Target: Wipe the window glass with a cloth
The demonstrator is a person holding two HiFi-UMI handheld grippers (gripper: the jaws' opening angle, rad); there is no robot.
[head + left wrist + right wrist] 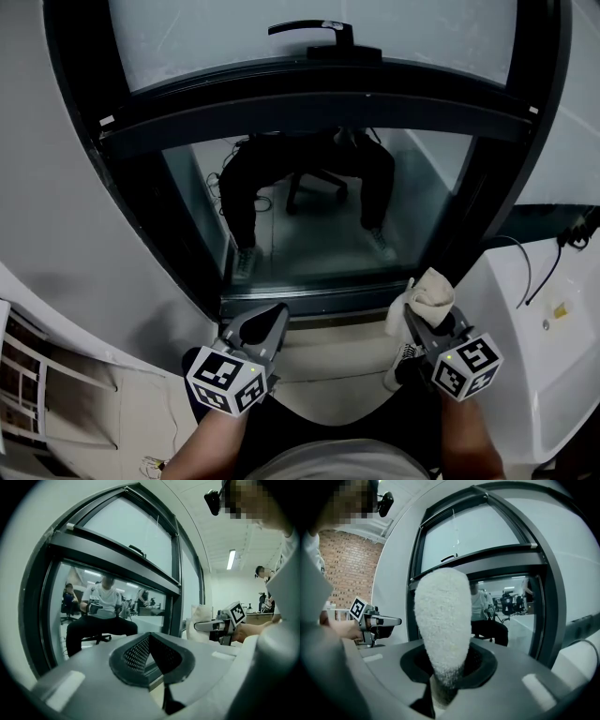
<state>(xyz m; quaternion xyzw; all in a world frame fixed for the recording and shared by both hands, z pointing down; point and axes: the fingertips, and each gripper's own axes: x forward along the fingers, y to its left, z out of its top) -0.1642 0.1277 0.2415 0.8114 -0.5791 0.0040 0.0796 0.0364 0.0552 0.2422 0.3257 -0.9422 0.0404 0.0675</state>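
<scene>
My right hand-held gripper (443,679) clamps the cloth (442,620), long axis along the jaws, tip toward the window glass (309,234); left hand-held gripper (149,641) closed, empty.

Your cloth (429,295) is cream-white with a grainy, fuzzy nap. The window frame (309,94) is black, and the wall (56,187) around it is pale grey. Your left gripper (267,317) and right gripper (419,321) are grey, each with a cube of black-and-white square markers. The left pads (138,652) are black with a fine dotted mesh.
</scene>
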